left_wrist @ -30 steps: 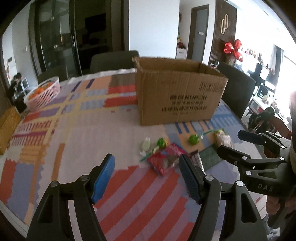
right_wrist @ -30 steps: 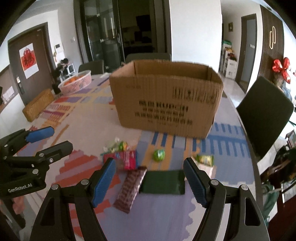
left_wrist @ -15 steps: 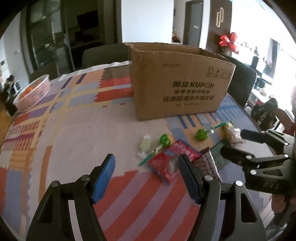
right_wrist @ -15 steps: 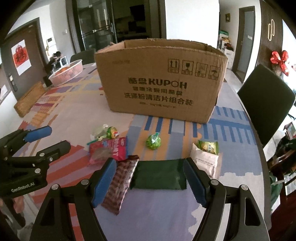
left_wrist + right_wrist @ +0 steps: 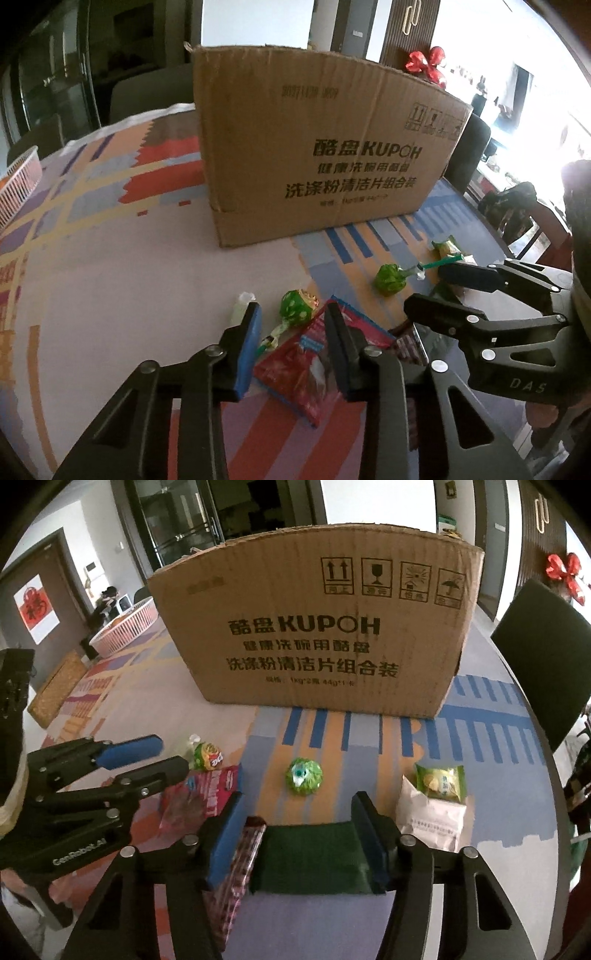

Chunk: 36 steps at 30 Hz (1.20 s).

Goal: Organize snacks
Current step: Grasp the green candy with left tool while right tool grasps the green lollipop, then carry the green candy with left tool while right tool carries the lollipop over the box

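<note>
Your cardboard box [image 5: 317, 627] fills the upper centre of both views, standing on the table [image 5: 110, 266] with the snacks scattered in front of it; you cannot see inside it from here.

Your right gripper [image 5: 301, 834] is open around the flat dark green packet [image 5: 310, 860], low in the frame. The brown bar [image 5: 240, 860] touches that packet's left edge beside your left finger, so closing could pinch both or drag the bar off.

Your left gripper [image 5: 291, 343] is open, part-narrowed, over the red packet [image 5: 303, 369] and the lollipop [image 5: 295, 308], which overlap in the lower centre. You may catch the stick and miss the packet.

The two grippers sit close; they could knock each other, or nudge the white pouch [image 5: 432, 819] at right.
</note>
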Motion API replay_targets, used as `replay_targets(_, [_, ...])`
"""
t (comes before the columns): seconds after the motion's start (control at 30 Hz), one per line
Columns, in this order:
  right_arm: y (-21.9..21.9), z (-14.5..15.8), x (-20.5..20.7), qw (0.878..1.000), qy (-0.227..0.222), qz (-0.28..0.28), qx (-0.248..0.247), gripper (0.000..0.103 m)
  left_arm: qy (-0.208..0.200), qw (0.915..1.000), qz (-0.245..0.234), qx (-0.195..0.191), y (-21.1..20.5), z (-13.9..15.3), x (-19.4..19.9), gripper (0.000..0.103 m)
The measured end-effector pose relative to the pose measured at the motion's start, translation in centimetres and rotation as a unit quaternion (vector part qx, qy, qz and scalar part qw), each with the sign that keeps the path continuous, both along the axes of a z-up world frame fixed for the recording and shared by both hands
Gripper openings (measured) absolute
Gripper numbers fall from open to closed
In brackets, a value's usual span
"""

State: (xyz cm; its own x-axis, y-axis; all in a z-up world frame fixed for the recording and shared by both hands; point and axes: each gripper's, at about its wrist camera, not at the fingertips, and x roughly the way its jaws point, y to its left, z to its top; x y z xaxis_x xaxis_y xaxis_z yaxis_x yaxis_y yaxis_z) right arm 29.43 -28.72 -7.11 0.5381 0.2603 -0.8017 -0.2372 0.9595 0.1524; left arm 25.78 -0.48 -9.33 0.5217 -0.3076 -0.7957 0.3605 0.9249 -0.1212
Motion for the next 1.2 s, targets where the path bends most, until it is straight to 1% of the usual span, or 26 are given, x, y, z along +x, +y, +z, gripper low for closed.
replay_targets(0.4, [0.2,-1.4,2.5,1.000,0.021,0.000,0.015,0.046,0.017,0.9998,-0.010,0.004,-0.8,-1.2,1.6,0.025])
replay_targets(0.67, [0.4,-2.5,3.4,0.999,0.033,0.006,0.011,0.039,0.028,0.9996,-0.003,0.006,-0.8,-1.9,2.3,0.025])
replay_targets(0.83, [1.3,-2.8,3.6,0.999,0.032,0.011,0.005,0.028,0.024,0.9996,-0.002,0.016,-1.0,-2.1,2.2,0.025])
replay_targets(0.93, [1.7,-2.8,3.6,1.000,0.028,0.015,-0.002,0.028,0.023,0.9995,0.002,0.020,-1.1,-2.1,2.2,0.025])
replay_targets(1.07, [1.9,-2.5,3.4,1.000,0.023,0.014,-0.003,0.028,0.009,0.9998,0.010,0.017,-1.0,-1.1,1.6,0.025])
replay_targets(1.2, [2.2,-1.0,2.7,1.000,0.003,0.018,-0.001,0.028,-0.021,0.9995,0.016,0.018,-1.0,1.1,0.6,0.025])
